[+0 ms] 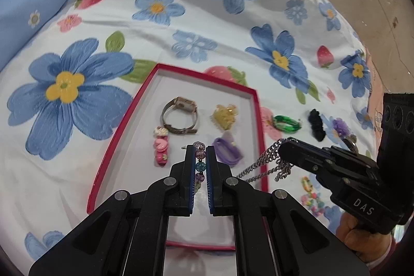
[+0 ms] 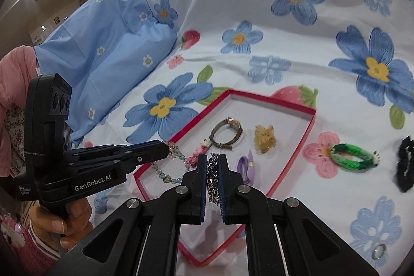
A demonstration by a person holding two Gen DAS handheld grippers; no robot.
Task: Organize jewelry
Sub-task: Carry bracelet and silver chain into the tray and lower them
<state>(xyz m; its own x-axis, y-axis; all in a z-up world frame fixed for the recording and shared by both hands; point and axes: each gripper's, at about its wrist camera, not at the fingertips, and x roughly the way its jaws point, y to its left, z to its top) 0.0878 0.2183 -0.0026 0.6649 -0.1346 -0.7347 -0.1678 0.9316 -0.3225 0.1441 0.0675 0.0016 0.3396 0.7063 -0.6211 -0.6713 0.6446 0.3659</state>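
Both my wrist cameras look steeply down, close over the shallow red-rimmed cardboard tray (image 1: 254, 105) (image 2: 309, 124) on the flowered bedsheet (image 1: 181, 38) (image 2: 284, 84); the left views it from the left, the right from the right. Each sees the other gripper.

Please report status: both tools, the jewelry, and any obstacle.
Left tool shut on bead bracelet. Right tool shut on silver chain. Both over red tray; watch, clips inside. Nothing blocking.
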